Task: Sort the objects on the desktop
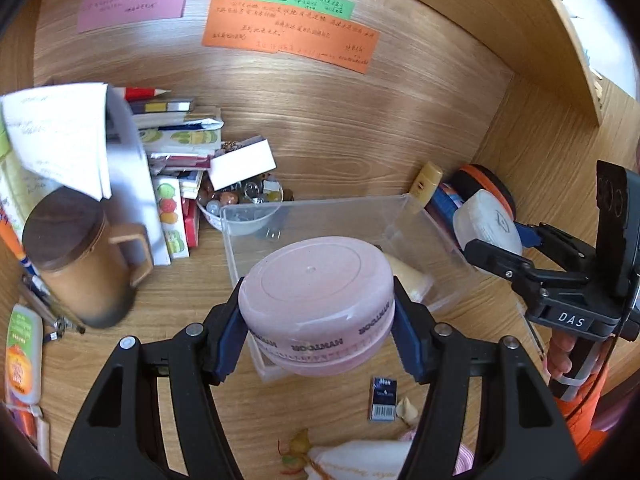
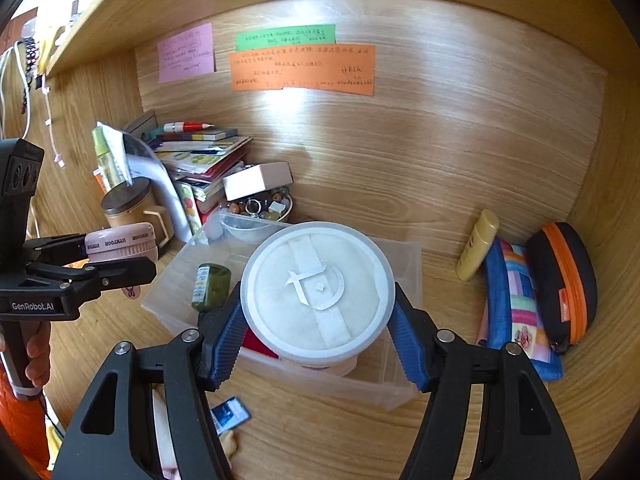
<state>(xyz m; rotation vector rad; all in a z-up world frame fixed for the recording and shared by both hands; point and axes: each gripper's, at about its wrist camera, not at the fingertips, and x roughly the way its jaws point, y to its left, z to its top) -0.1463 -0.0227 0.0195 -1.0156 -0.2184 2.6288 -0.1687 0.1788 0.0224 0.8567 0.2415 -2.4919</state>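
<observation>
Claws clamped: pink case | white tub | over bin rim

Bare desk right of the clear bin; book stack and mug crowd its left.

I read "DAS" on the right claw housing and "GenRobot.AI" on the left claw housing. The small dark packet reads "Max". The wall notes carry handwriting I cannot read.
</observation>
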